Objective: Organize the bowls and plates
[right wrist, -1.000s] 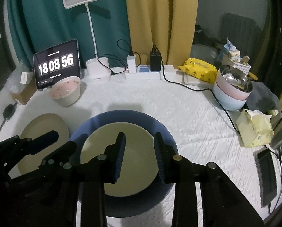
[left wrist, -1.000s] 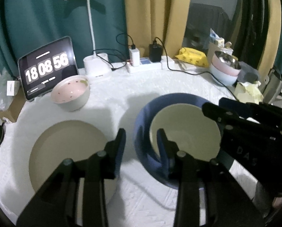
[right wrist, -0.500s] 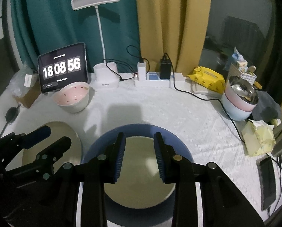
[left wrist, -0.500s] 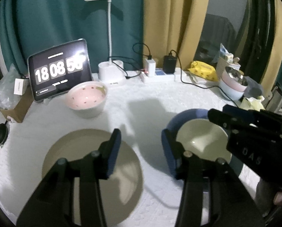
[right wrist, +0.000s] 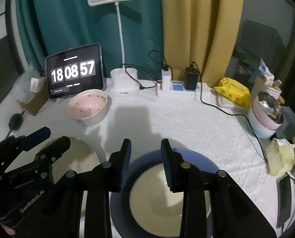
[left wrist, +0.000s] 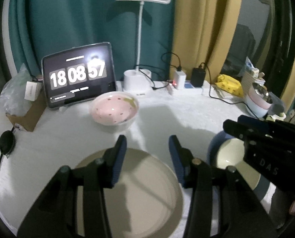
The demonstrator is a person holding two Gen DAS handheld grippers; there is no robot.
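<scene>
Both tongs are drifting back; left tongs [left wrist: 147, 144], having just widened, are hanging open above the beige plate [left wrist: 147, 194], right tongs [right wrist: 145, 148] gaping empty over my cream-lined blue bowl [right wrist: 157, 196], its near edge cut off.

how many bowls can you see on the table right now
4: a pink bowl in front of the tablet clock, a blue-rimmed bowl under the right gripper, and a steel bowl nested in a pale bowl at far right. More may be nested there.

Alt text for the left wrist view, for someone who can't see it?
The left gripper, open and empty, hovers over a beige plate on a white table. A pink bowl sits beyond, and the right gripper hangs over a blue bowl beside it.
</scene>
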